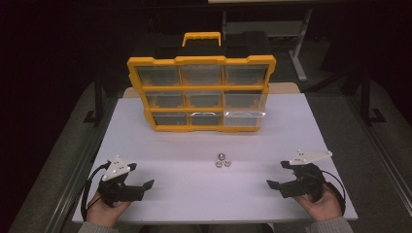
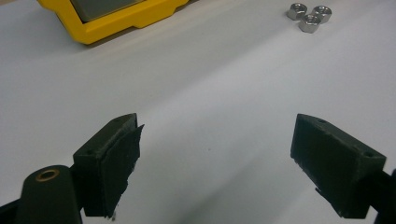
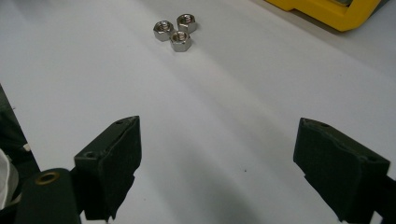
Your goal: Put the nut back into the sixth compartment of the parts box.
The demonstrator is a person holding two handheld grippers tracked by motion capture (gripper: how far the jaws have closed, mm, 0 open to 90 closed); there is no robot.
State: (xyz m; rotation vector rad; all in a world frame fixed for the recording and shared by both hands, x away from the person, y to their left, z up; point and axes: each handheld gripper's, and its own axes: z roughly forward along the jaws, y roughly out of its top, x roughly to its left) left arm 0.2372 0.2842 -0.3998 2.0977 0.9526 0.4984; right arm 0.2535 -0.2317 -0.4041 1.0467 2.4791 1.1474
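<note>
- Your left tongs (image 1: 145,184) and right tongs (image 1: 275,183) rest released on the worktop (image 1: 170,145), nothing between them.
- Three nuts (image 1: 222,160) sit clustered mid-worktop, before the yellow organizer (image 1: 201,92).
- The pickup looks unstarted; next, you likely reach in and pinch one nut.

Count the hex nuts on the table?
3, clustered touching mid-table in front of the yellow organizer: rear nut, front-left nut, front-right nut. More may sit inside the drawers; their contents can't be told.
</note>
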